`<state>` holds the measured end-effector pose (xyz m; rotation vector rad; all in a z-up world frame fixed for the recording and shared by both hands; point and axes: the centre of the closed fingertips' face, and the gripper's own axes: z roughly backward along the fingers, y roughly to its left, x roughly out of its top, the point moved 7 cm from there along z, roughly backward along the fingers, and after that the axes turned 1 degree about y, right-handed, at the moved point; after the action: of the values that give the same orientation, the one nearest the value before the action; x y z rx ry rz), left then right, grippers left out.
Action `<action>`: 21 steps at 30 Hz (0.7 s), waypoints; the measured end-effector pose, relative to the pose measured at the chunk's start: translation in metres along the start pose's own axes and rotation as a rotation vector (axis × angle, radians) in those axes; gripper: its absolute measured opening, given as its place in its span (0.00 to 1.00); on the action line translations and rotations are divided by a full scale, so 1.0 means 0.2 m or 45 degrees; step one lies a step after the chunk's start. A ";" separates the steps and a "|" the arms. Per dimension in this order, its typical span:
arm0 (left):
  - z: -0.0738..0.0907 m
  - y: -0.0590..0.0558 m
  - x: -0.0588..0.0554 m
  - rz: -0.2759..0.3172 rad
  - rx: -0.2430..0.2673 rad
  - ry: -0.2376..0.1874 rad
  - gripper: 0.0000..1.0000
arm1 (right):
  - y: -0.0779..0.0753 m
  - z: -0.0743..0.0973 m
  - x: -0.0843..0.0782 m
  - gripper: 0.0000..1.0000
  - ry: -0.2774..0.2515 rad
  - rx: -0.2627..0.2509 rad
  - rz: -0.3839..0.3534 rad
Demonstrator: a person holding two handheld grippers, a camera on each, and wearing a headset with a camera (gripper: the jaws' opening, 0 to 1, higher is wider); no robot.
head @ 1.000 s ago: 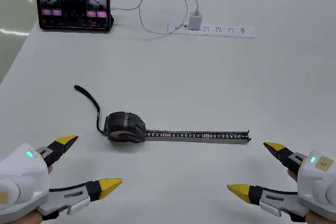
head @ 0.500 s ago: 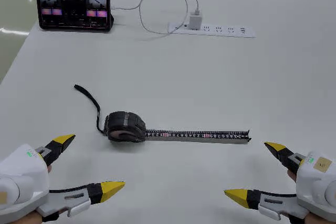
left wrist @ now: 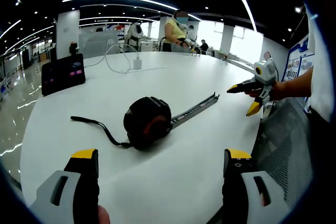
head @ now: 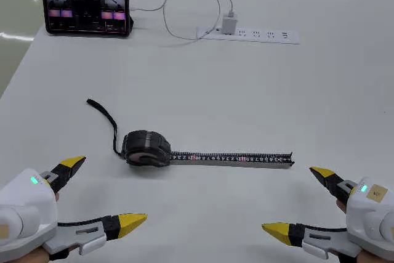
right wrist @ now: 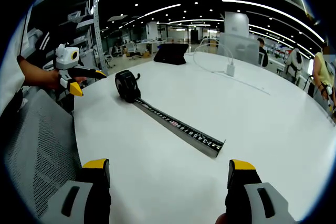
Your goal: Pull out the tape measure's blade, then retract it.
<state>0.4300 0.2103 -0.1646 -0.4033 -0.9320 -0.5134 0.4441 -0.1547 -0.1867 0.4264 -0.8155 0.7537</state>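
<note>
A black tape measure point(head: 146, 148) lies on the white table point(head: 246, 90), its blade point(head: 233, 159) pulled out to the right and lying flat. A black wrist strap point(head: 104, 117) trails off to its upper left. My left gripper point(head: 104, 192) hovers open near the table's front left, short of the case point(left wrist: 148, 121). My right gripper point(head: 298, 201) hovers open at the front right, just below the blade's end hook point(head: 290, 159). In the right gripper view the blade point(right wrist: 176, 125) runs from the case point(right wrist: 127, 84) toward my open jaws. Nothing is held.
A tablet point(head: 85, 5) stands at the back left. A white power strip point(head: 249, 34) with a charger and cable point(head: 184, 4) lies at the back. People stand beyond the table's far side in the left gripper view.
Both grippers have drifted slightly lower toward the front edge. The tape measure and blade lie as before.
</note>
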 end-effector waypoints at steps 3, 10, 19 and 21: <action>0.00 0.00 0.00 0.000 0.000 -0.003 0.97 | 0.00 0.00 0.00 0.92 0.002 0.001 0.003; -0.02 -0.01 0.02 -0.005 0.008 -0.006 0.97 | 0.00 0.00 0.00 0.91 0.000 0.000 0.006; -0.06 -0.02 0.03 -0.001 0.014 -0.001 0.95 | -0.01 0.01 0.01 0.91 -0.002 -0.006 0.010; -0.08 -0.02 0.04 0.003 0.012 0.001 0.95 | -0.01 0.01 0.01 0.91 -0.003 -0.007 0.009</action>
<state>0.4417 0.1969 -0.1652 -0.3958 -0.9327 -0.5066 0.4462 -0.1564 -0.1847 0.4201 -0.8214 0.7575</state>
